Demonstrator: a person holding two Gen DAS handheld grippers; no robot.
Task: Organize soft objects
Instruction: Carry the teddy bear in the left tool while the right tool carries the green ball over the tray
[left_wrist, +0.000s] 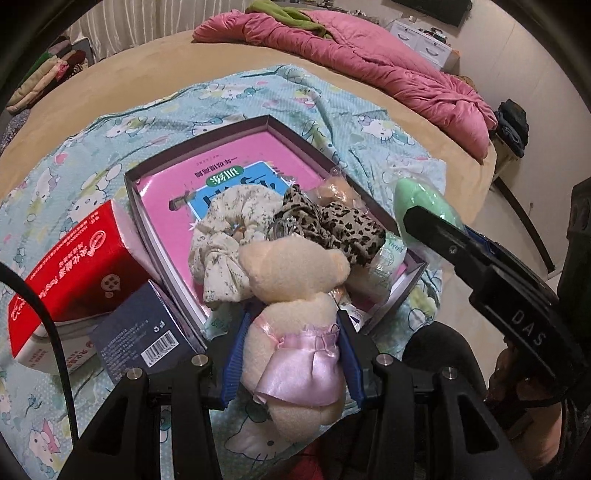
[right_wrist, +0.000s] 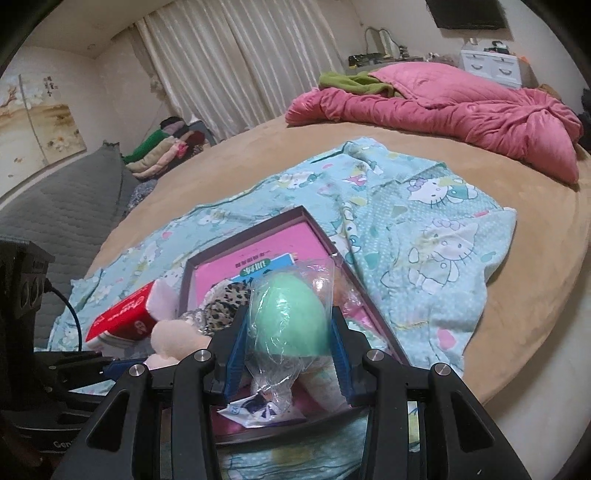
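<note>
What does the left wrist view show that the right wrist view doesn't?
Left wrist only: the left gripper shut on the plush bear, and a dark blue box.
Right wrist only: the wall painting and the grey mattress.
Both: the green egg in the right gripper, the tray, the red box.

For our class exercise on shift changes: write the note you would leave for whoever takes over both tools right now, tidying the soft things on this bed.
Left tool: shut on the teddy bear, at the near edge of the box.
Right tool: shut on the green sponge in its clear bag, above the box.
Already in the box: a pale cloth, a leopard-print cloth, on a pink book.
Left: set down bear and sponge. The red carton and dark carton lie outside, beside the box.
</note>
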